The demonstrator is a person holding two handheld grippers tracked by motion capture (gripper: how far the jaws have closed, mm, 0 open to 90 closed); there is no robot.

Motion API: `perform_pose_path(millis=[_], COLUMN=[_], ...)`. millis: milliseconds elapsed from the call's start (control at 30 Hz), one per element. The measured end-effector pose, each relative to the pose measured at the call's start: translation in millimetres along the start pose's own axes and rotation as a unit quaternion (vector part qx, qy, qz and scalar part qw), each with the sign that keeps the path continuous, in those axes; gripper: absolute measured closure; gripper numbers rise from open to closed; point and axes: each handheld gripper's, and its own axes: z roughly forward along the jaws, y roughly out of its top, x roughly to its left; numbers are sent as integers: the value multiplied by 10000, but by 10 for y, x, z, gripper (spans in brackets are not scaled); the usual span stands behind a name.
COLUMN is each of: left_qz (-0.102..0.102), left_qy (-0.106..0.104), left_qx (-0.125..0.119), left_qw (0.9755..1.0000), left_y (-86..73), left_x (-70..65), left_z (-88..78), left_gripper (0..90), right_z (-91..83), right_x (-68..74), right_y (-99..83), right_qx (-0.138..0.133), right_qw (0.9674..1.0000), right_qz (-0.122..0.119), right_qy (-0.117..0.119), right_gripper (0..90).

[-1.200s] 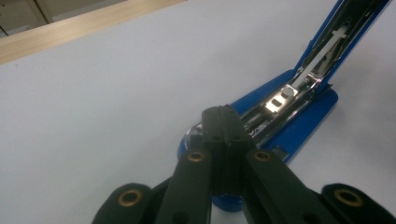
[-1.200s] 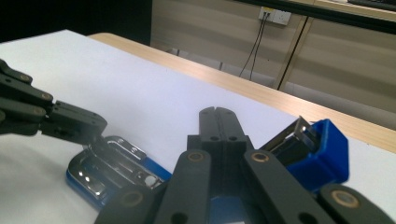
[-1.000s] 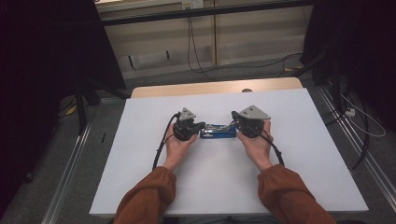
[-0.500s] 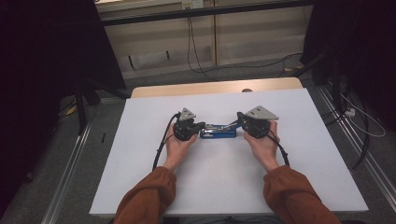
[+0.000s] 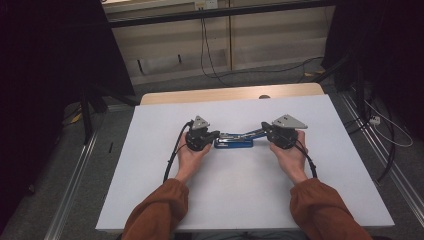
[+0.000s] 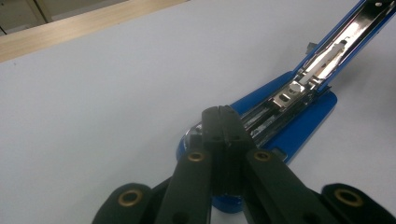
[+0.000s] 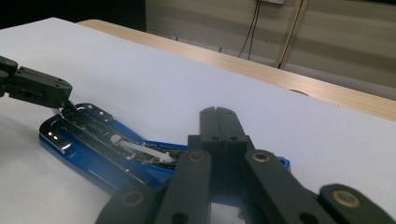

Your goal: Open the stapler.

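Stapler [image 5: 234, 143] near middle of table [image 5: 150, 190], lying crosswise, parallel to the near edge, opened out. Left gripper [image 5: 214, 136] at its left end, tips on the base there; right gripper [image 5: 264, 131] at its right end, by the raised top arm. Forearms entering over the near edge, one each side. Wooden strip [image 5: 225, 94] along the far edge.

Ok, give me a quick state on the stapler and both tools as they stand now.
Stapler: hinged open, base flat on the table, top arm raised toward the right tool, staple channel exposed.
Left tool: shut, tips at the stapler's base end.
Right tool: shut, by the raised arm.
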Motion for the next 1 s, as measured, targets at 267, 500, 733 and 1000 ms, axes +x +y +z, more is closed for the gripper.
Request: perform_pose_path(millis=[267, 500, 733, 1000], left_qz=[51, 36, 17, 50], left_qy=[42, 8, 29, 31], left_qx=[13, -4, 12, 17], left_qw=[10000, 10000, 10000, 10000], left_y=[1, -4, -4, 0], left_x=[-11, -16, -32, -29], left_z=[5, 33, 41, 40], left_gripper=[900, 900, 900, 900], right_z=[-42, -32, -53, -46], right_x=[-81, -116, -162, -184], right_y=[-54, -112, -159, -191], right_qx=[110, 262, 349, 425], right_qw=[9999, 9996, 9994, 9991], right_qz=[-2, -10, 10, 29], right_qy=[43, 58, 35, 49], right_gripper=[900, 900, 900, 900])
